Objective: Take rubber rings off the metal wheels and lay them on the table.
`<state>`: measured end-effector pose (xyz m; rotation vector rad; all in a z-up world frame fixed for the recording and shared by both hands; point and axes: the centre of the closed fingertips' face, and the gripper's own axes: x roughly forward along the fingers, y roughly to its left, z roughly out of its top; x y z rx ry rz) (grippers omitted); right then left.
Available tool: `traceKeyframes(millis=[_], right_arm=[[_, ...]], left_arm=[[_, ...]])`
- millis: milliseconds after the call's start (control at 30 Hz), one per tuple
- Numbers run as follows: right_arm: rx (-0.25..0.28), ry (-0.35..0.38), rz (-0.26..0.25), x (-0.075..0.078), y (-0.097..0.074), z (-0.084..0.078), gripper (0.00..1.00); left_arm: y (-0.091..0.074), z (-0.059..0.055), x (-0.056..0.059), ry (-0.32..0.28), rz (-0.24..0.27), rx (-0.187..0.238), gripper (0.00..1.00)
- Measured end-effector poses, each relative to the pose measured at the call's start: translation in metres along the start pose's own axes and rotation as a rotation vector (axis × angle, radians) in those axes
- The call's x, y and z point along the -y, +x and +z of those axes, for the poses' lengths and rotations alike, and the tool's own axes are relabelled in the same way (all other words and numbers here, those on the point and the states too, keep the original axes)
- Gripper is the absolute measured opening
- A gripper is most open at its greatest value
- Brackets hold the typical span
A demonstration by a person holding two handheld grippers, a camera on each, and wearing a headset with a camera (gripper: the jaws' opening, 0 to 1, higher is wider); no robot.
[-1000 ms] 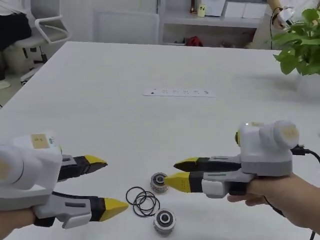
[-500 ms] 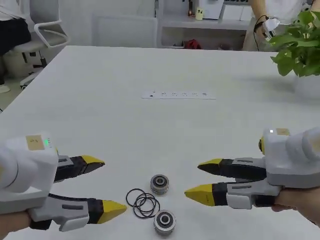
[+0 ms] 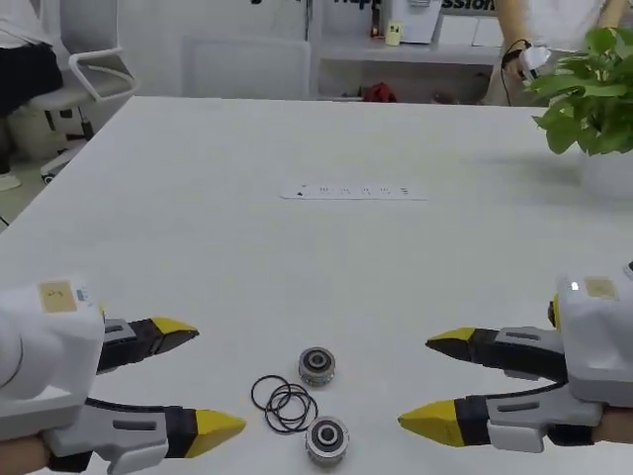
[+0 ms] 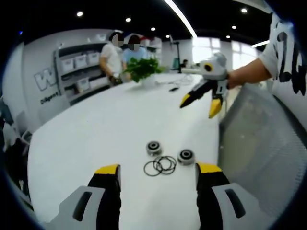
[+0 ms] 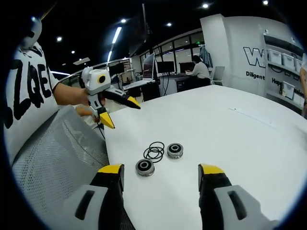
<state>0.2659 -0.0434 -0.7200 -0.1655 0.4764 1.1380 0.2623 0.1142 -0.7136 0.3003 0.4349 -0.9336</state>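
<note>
The far metal wheel [image 3: 316, 364] and the near metal wheel [image 3: 327, 436] lie flat on the white counter [image 3: 297, 237]; a loose heap of black rubber rings [image 3: 285, 401] lies just beside both, on the person's left. The left hand-held gripper [image 3: 213, 376] and the right hand-held gripper [image 3: 417, 382] hover on either side, jaws spread wide, holding nothing. Whether a ring remains on either wheel is too small to tell; the dark rims suggest one might. If so, it seems best to clamp the wheel by its sides with one gripper; slip a single yellow tip under the ring; peel outward so the wheel cannot roll; lay the ring beside the heap.
</note>
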Motion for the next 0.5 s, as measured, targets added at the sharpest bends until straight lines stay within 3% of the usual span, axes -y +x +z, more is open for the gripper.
traceKeyframes(millis=[500], right_arm=[[-0.007,-0.029,-0.034,0.0053,-0.0102,-0.0029,0.63]], left_arm=[[-0.0093,0.0027,0.0041,-0.005,0.024,0.023,0.64]])
